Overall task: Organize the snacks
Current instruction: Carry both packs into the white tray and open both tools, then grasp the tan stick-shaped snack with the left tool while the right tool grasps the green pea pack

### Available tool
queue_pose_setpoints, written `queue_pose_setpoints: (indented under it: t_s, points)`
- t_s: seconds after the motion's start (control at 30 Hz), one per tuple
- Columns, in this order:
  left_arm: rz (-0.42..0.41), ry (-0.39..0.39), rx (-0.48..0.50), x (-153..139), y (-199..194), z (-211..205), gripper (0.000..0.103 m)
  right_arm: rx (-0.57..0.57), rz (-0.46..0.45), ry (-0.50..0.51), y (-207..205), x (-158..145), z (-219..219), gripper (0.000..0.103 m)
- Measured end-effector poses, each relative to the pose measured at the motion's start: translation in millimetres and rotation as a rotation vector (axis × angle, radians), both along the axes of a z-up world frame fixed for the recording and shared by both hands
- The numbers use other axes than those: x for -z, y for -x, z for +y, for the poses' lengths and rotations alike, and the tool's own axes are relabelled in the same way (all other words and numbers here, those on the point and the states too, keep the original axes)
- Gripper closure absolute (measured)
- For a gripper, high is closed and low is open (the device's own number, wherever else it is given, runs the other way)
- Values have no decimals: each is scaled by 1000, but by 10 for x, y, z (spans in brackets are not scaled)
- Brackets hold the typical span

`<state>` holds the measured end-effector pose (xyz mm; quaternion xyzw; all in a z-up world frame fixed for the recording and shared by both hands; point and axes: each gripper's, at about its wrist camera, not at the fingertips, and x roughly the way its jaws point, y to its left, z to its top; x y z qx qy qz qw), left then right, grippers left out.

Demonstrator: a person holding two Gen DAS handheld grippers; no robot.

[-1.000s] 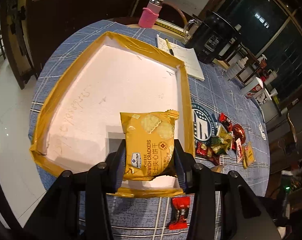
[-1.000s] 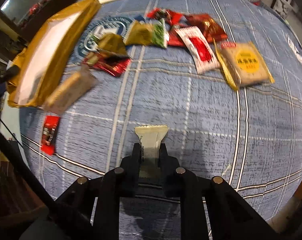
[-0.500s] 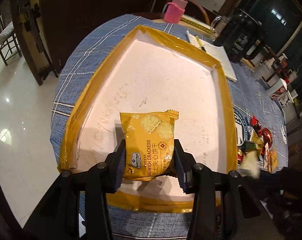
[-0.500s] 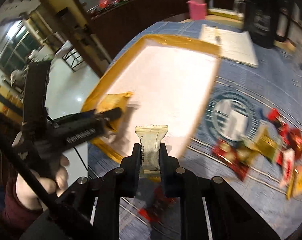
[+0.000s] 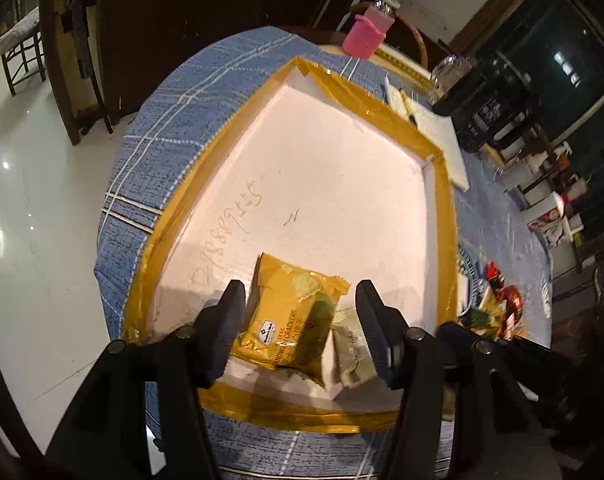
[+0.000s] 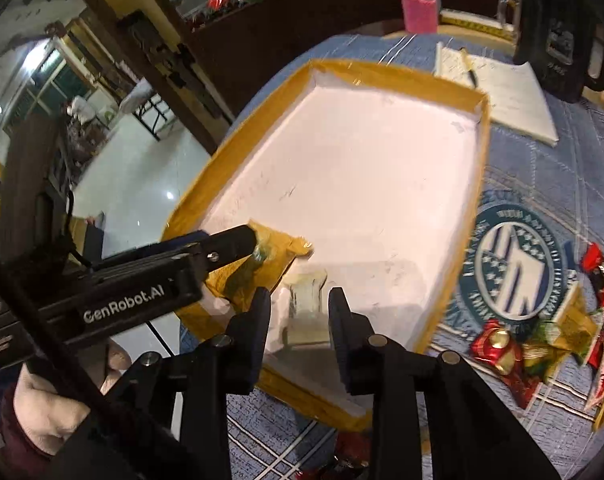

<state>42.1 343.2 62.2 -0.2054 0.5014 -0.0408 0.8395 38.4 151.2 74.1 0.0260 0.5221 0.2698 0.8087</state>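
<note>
The left gripper (image 5: 300,304) is opening its jaws, and the yellow cracker packet (image 5: 292,322) between them is lying free on the white floor of the tape-edged tray (image 5: 441,216), near its front corner. The right gripper (image 6: 300,306) is likewise opening, its fingers standing clear of the small pale wrapper (image 6: 305,312), which is lying in the tray just beside the cracker packet. More snacks (image 6: 541,344) are sitting in a heap on the blue tablecloth (image 6: 533,160) beside the tray.

Notebook (image 6: 501,92) on counter (image 5: 174,128); pen (image 6: 470,70) on it, black jug (image 6: 557,28) just beyond, pink bottle (image 6: 418,4) beyond, chair (image 5: 18,48) well apart.
</note>
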Motion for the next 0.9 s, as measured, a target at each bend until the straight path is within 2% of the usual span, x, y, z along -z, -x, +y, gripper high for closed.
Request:
queue_pose_setpoints:
  t_s: [0.13, 0.23, 0.33, 0.43, 0.67, 0.9]
  points:
    - [-44, 27, -13, -174, 64, 2, 44, 124, -37, -43, 15, -183, -573, 74]
    - [-59, 43, 11, -282, 114, -98, 44, 283, -7, -68, -28, -153, -1187, 73]
    - [-80, 47, 94, -383, 192, -347, 43, 424, 44, -68, 0, -27, -1807, 73]
    - [-84, 32, 222, -405, 230, -719, 43, 495, 93, -74, 80, 118, -2156, 71]
    - [-66, -80, 533, -245, 370, -1748, 43, 520, 150, -84, 277, 291, -2410, 71]
    - [-35, -252, 660, 43, 427, -2217, 43, 477, 150, -82, 339, 303, -2466, 71]
